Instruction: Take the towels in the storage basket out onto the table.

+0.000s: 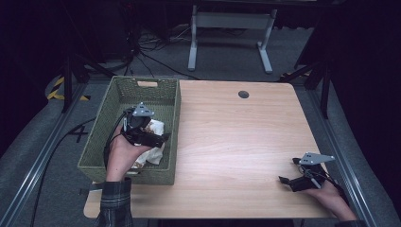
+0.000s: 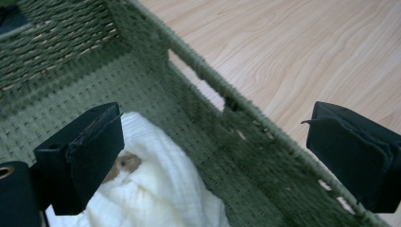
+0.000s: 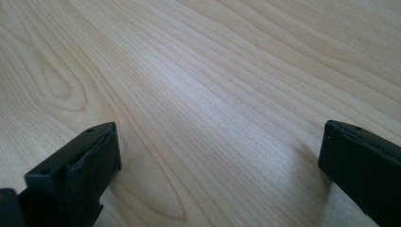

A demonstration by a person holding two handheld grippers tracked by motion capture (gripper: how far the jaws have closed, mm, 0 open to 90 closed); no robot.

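A green woven basket (image 1: 174, 101) stands on the left part of the wooden table (image 1: 236, 142). Inside it lies a crumpled white cloth (image 1: 156, 151) with a brown patch. My left gripper (image 1: 163, 138) hovers over the basket's right side, jaws wide open and empty. In the left gripper view the white cloth (image 2: 156, 189) lies below the left jaw and the basket wall (image 2: 227, 127) runs between the jaws. My right gripper (image 1: 288, 174) rests low at the table's near right corner, open, with bare wood (image 3: 213, 109) between its jaws.
A round dark grommet hole (image 1: 243, 94) sits near the table's far edge. A white desk frame (image 1: 231, 33) and cables lie on the floor beyond. Metal rails run along both sides of the table.
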